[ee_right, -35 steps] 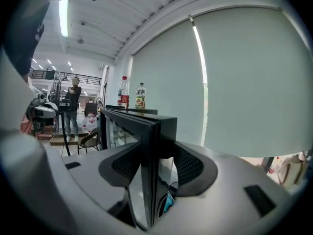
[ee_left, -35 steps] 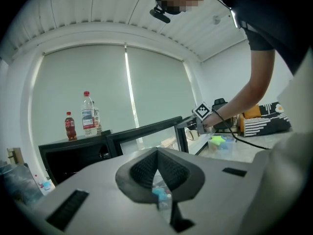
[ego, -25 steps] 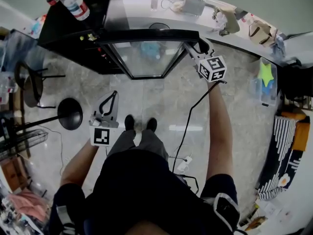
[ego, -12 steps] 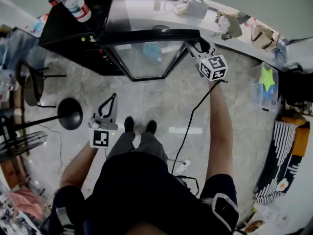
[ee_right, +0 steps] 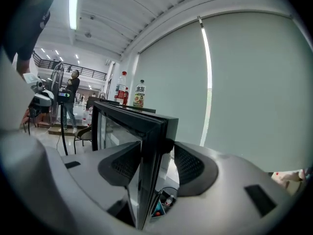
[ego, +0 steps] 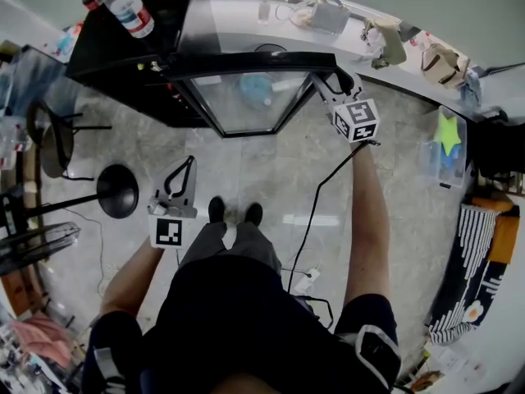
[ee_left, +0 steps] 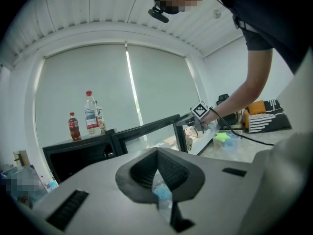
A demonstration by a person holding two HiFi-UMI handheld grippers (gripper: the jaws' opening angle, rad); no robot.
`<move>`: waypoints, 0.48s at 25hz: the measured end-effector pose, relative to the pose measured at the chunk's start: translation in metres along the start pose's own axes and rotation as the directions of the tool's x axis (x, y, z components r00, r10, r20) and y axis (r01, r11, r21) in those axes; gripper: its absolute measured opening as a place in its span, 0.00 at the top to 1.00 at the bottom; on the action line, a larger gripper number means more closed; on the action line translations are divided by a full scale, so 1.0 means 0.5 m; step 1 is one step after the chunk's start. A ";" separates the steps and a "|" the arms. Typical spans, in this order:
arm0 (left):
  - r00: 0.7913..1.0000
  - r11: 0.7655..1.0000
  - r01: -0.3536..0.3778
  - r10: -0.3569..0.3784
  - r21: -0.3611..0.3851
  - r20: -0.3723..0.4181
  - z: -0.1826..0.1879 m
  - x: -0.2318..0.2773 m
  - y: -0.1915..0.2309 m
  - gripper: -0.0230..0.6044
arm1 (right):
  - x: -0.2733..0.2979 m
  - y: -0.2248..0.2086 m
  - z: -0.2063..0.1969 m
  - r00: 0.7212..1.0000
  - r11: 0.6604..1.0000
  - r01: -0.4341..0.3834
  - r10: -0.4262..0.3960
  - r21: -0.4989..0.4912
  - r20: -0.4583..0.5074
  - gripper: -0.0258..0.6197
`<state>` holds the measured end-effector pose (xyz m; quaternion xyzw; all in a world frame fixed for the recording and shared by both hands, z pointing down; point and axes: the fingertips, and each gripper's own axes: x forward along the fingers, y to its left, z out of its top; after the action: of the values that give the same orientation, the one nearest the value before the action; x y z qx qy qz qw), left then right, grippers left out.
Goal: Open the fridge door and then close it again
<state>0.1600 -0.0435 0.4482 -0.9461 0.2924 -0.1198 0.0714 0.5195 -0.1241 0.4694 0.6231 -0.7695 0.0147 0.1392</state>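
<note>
Little changes since a second ago: right gripper [ee_right: 155,163] rolls a touch, its fingers clamped on the free edge of the fridge door [ego: 246,98], which stands swung open right between them. Left gripper [ee_left: 157,174] hangs idle, fingers together, well away. Black frame, clear glass pane: stiff, hinged, likely weighty. That outer edge looks the best hold, and the glass wants a gentle close.

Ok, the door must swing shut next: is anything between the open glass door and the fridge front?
Nothing visible does. The black-framed glass fridge door stands open, with only grey stone floor in its swing path toward the black fridge cabinet; the round black stand base and the left gripper sit off to the side.
</note>
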 end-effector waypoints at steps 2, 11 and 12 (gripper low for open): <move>1.000 1.000 -0.001 0.001 -0.006 0.013 0.001 0.002 0.004 0.93 | -0.006 0.001 -0.004 1.000 1.000 0.012 -0.012 -0.007 -0.004 0.61; 1.000 1.000 0.011 -0.011 -0.005 0.019 0.009 0.006 0.005 0.93 | -0.099 0.025 0.000 0.995 0.995 0.101 -0.101 0.000 0.014 0.74; 1.000 1.000 0.013 -0.012 -0.010 0.022 0.011 0.007 0.005 0.93 | -0.111 0.034 0.006 0.994 0.994 0.107 -0.107 -0.004 0.019 0.77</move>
<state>0.1628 -0.0471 0.4433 -0.9495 0.2863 -0.1082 0.0693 0.5127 -0.0679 0.4562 0.6631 -0.7364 -0.0007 0.1342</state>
